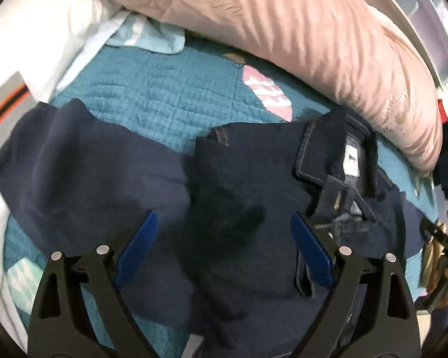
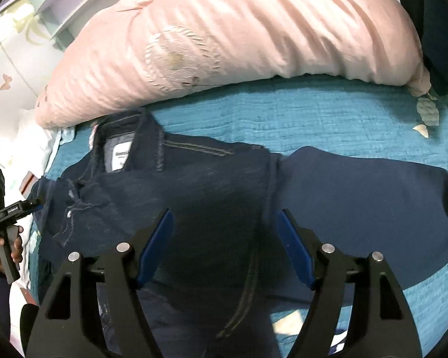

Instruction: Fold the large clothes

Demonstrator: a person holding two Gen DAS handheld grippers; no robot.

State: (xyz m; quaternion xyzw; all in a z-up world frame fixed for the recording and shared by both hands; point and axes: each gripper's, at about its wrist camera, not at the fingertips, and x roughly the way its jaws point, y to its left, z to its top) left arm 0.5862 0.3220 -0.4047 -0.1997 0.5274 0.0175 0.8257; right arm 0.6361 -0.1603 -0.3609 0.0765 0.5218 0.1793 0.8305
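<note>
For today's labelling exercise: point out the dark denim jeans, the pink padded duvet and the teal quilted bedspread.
Dark denim jeans (image 2: pixel 176 179): right wrist view, seat panel.
Pink padded duvet (image 2: pixel 254 29): right wrist view, top surface.
Teal quilted bedspread (image 1: pixel 164 89): left wrist view, bare patch.

- The left wrist view looks steeply down past its own tongs, close above the dark jeans on the bed.
- The right wrist view faces likewise over its tongs.
- Both share the jeans, bed and pink duvet.
</note>
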